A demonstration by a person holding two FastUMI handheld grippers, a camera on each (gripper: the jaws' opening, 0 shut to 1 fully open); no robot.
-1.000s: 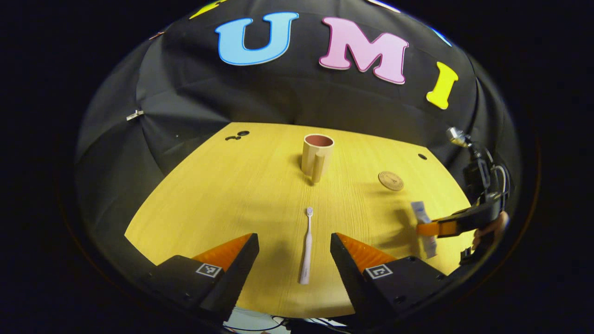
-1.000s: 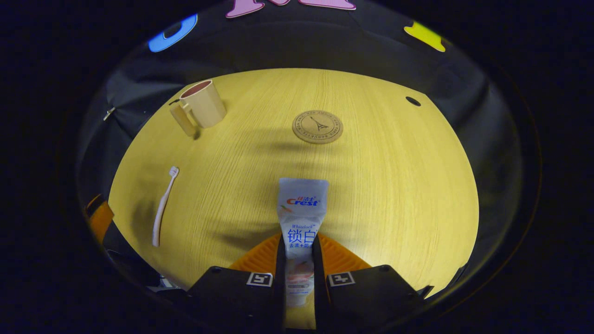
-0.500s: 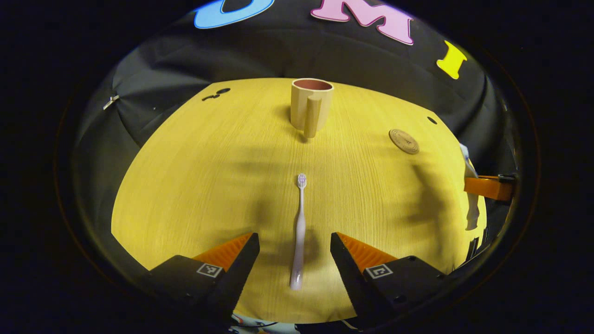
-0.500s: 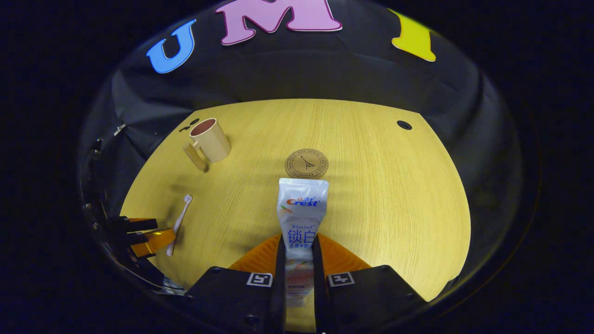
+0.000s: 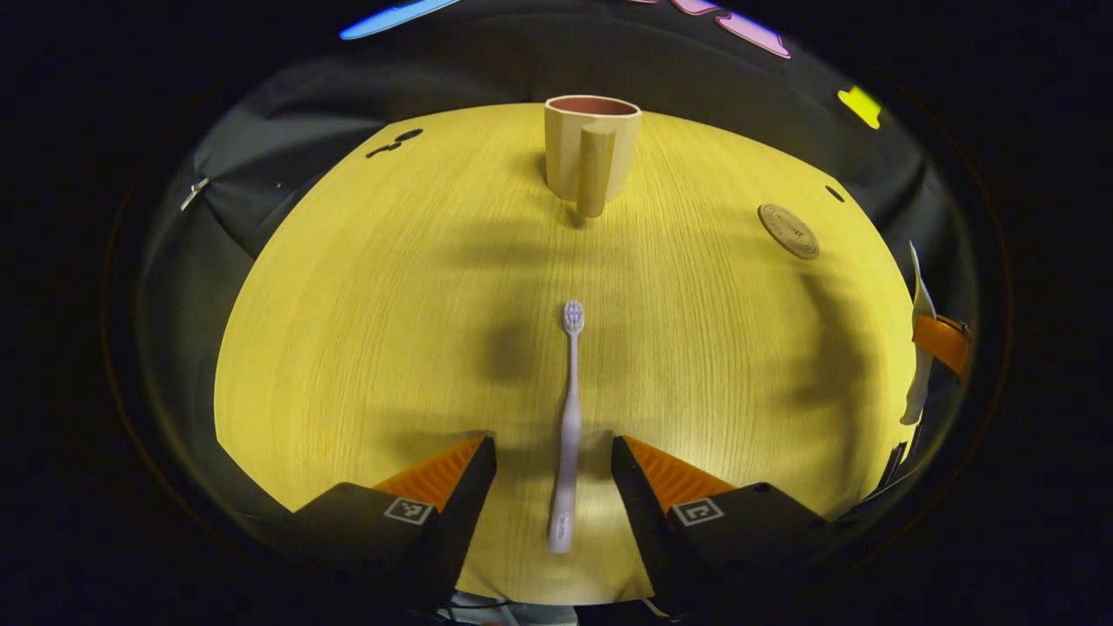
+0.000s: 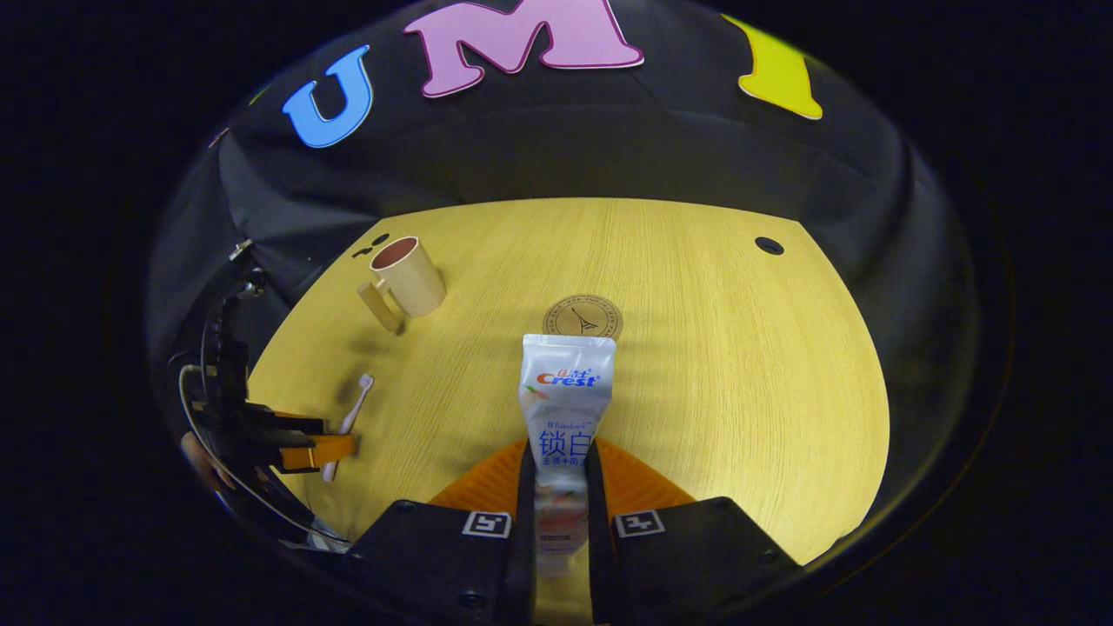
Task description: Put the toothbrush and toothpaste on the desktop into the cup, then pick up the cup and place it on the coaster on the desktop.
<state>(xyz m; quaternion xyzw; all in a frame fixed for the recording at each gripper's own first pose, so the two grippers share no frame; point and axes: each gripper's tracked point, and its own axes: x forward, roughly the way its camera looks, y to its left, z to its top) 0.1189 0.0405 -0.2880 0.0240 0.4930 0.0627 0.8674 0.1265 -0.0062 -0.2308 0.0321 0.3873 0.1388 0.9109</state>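
The toothbrush point(image 5: 569, 426) lies flat on the desk point(image 5: 365, 330), long axis running straight away from the left gripper point(image 5: 553, 465), bristle head at the far end toward the cup point(image 5: 591, 152), handle end at the near end. The left gripper is low over the desk with its fingers spread, one on each side of the handle, neither touching it. In the right gripper view the left gripper point(image 6: 335, 448) appears at the desk's left edge beside the toothbrush point(image 6: 349, 422), with part of a hand point(image 6: 198, 454) behind it. The right gripper point(image 6: 561, 487) is clamped on the lower half of the toothpaste point(image 6: 565, 409), both fingers pressing the tube; the tube's long axis points forward, flat crimped end farthest from the gripper, and it is held above the desk. The cup point(image 6: 404, 280) stands upright near the far left of the desk, handle toward the near side; nothing can be seen in its reddish interior. The coaster point(image 6: 583, 316) lies flat, just beyond the tube's tip and apart from the cup.
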